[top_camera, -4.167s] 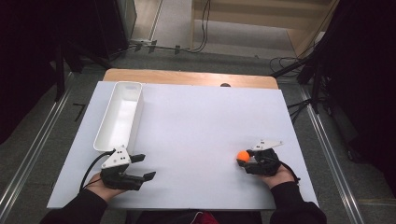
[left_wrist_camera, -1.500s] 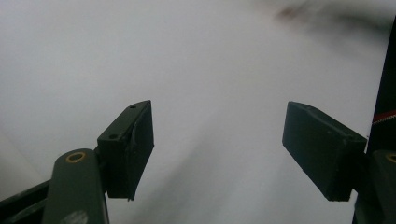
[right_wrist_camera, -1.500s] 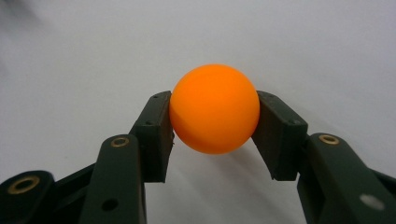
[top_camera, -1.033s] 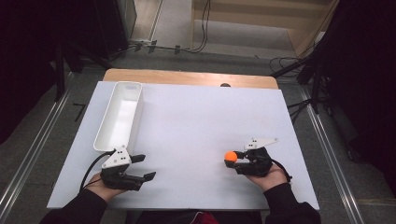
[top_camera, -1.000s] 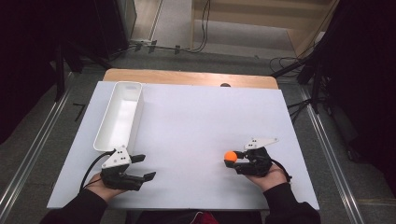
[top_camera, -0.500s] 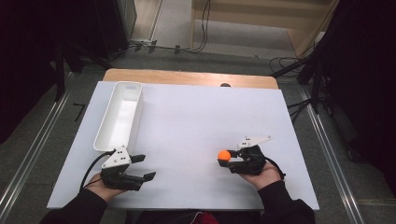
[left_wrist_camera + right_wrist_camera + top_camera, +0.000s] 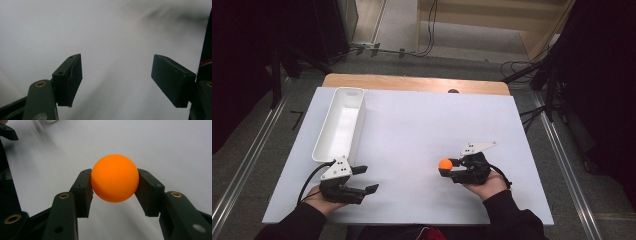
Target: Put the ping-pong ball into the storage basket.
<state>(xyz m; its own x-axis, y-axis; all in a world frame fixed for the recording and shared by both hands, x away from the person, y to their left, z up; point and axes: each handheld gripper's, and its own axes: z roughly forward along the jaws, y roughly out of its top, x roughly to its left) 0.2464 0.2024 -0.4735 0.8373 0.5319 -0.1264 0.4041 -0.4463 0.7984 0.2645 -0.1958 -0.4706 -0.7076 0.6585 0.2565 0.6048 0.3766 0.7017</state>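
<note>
— Two grippers at the near edge of the tabletop, one in each hand. How does the right one sit?

— The right gripper lies low over the white surface, cradled from below by the right hand, its body level and its fingers aimed toward the person's left. The forearm comes in from the bottom edge, angled inward.

— And the ball?

— An orange ping-pong ball sits squarely between the right gripper's two fingers, one pad pressed to each side at about its widest part. It is pinched at the fingertips, with its front bulging past them. From above, the ball is right of the tabletop's middle, near the front.

— The left side?

— The left gripper rests by the front left corner, held in the left hand, pointing right. Its fingers stand wide apart with only blurred white surface between them. A long white tray lies just beyond it, running toward the far edge.
</note>
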